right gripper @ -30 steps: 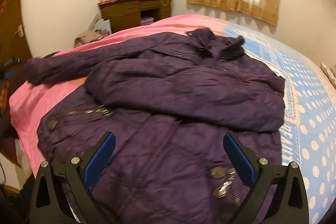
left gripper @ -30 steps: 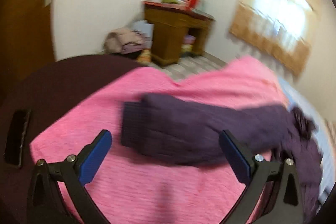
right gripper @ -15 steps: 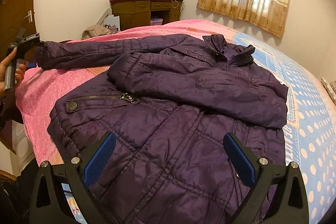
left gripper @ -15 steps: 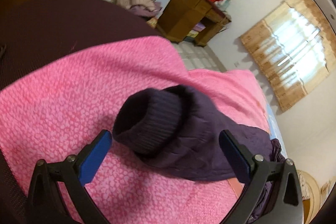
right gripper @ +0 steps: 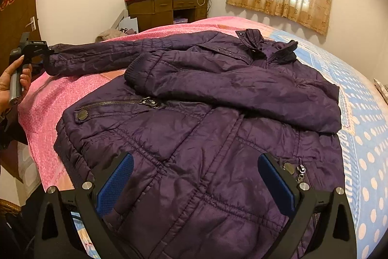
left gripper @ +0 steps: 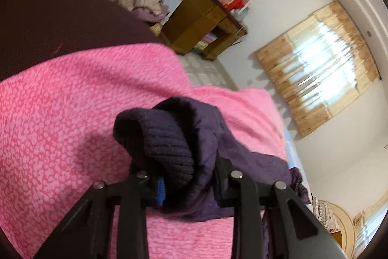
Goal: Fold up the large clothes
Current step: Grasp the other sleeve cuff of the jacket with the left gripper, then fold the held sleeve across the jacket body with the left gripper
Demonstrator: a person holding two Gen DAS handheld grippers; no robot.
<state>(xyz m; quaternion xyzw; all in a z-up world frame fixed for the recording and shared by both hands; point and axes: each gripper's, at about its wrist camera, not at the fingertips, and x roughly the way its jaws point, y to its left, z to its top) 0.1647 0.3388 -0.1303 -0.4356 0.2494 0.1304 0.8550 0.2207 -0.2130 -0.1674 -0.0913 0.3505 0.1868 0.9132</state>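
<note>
Jacket [right gripper: 206,118] (purple, quilted) sprawls across the frame's middle on the pink blanket [right gripper: 72,89]. Left gripper [left gripper: 186,183], jaws just closing, pinches its ribbed cuff [left gripper: 167,145] lower centre; right gripper [right gripper: 194,176] hovers spread wide above the hem.

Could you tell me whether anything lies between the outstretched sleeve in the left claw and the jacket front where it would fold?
Nothing visible blocks it. The left claw has just been closing on the sleeve cuff. Only bare pink blanket lies between; the other sleeve is already folded across the jacket.
</note>
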